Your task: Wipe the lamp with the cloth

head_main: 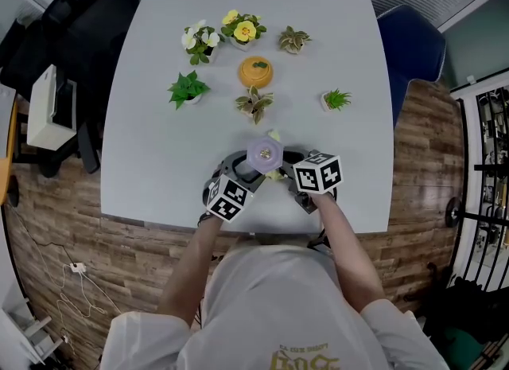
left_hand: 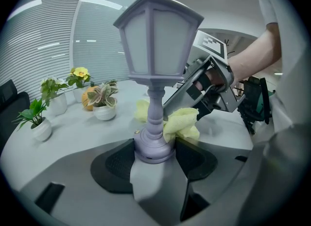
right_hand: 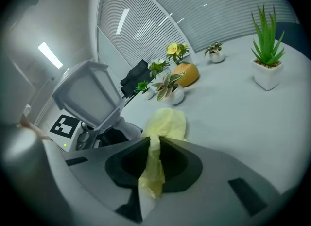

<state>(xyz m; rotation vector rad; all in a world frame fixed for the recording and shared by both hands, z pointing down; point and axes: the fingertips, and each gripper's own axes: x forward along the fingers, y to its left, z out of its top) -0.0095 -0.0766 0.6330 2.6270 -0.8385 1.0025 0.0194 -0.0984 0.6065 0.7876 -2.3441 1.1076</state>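
**Lamp clamped, cloth pinched**

The left gripper (left_hand: 154,148) clamps the lamp (left_hand: 158,50) by its base, upright near the table's (head_main: 159,146) front edge. The right gripper (right_hand: 154,145) pinches the yellow cloth (right_hand: 164,124), which lies against the lamp's stem. Potted plants (head_main: 189,88) stand mid-table, and a wood floor (head_main: 64,225) surrounds it. The shirt's yellow print is unreadable.

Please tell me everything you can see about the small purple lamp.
The small lilac lantern-shaped lamp looks like matte plastic: peaked cap, pale panes, slim turned post, round base. It is upright near the front of the grey table, base clamped in the left claw. The yellow cloth, pinched in the right claw, touches its post.
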